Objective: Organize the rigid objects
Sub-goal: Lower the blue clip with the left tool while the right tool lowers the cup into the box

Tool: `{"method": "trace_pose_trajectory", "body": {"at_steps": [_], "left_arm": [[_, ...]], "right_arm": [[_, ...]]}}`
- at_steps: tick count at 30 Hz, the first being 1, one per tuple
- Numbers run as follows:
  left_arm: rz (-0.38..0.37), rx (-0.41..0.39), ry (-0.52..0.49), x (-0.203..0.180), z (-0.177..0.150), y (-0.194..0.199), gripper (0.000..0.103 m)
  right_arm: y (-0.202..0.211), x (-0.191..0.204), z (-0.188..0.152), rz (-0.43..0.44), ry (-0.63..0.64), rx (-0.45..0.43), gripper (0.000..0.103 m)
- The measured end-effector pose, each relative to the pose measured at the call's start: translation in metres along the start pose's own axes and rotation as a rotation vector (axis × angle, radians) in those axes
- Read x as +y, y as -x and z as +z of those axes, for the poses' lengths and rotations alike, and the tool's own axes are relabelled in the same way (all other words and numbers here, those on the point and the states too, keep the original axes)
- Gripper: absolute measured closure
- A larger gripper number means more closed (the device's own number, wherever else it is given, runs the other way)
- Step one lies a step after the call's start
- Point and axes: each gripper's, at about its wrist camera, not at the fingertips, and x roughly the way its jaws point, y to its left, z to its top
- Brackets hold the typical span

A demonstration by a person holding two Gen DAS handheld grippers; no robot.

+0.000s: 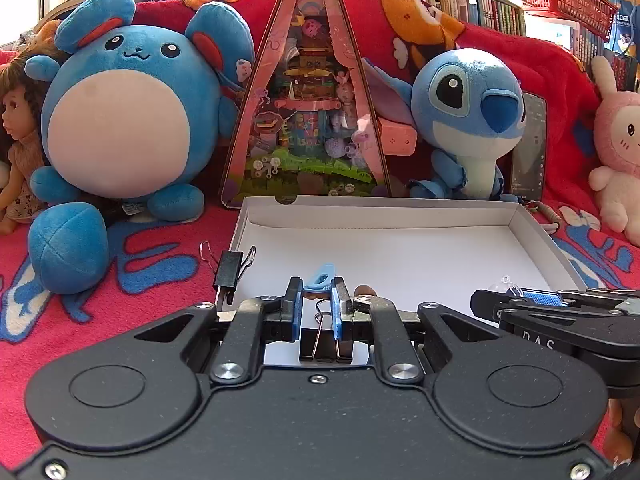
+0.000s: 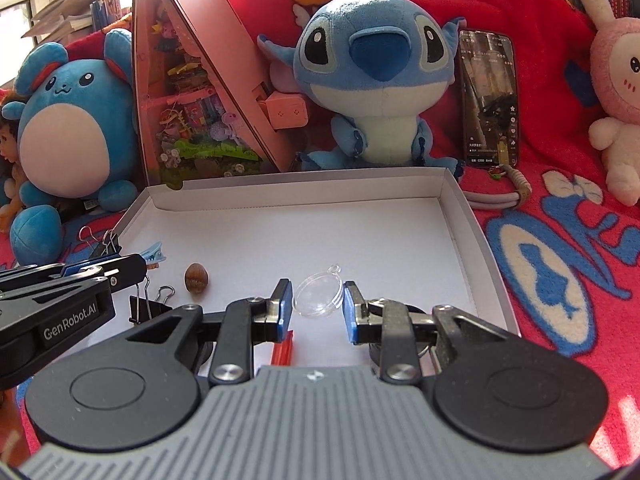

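Note:
A shallow white cardboard box (image 1: 380, 210) (image 2: 304, 188) lies open on the red blanket. My left gripper (image 1: 319, 300) (image 2: 132, 262) is shut on a small blue hair clip (image 1: 320, 276) (image 2: 155, 253) over the box's near left corner. My right gripper (image 2: 317, 306) (image 1: 490, 300) is shut on a clear plastic half-dome (image 2: 318, 295) (image 1: 505, 286) near the box's front. On the box floor lie a brown nut (image 2: 196, 276), a black binder clip (image 2: 146, 306) (image 1: 325, 338) and a red piece (image 2: 283, 350), partly hidden under my right gripper. Another black binder clip (image 1: 229, 268) (image 2: 107, 241) sits at the box's left rim.
Behind the box stand a round blue plush (image 1: 120, 112), a pink triangular toy box (image 1: 310, 112), a blue big-eared plush (image 2: 372, 80) and a phone (image 2: 490, 96). A doll (image 1: 16, 120) is at far left, a pink bunny plush (image 2: 616, 92) at right. A corded strap (image 2: 516, 188) lies by the box's far right corner.

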Motion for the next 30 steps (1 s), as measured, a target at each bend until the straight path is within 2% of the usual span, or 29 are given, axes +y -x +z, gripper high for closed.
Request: {"method": "trace_pose_trajectory", "body": {"at_steps": [27, 30], "left_arm": [[-0.013, -0.002, -0.029, -0.0035, -0.0037, -0.0011, 0.089], [-0.016, 0.004, -0.027, -0.0033, -0.0039, -0.0010, 0.088]], "right_arm": [[-0.0101, 0.0006, -0.0040, -0.007, -0.004, 0.037, 0.071], [-0.0096, 0.0005, -0.0051, -0.007, -0.009, 0.035, 0.066]]}}
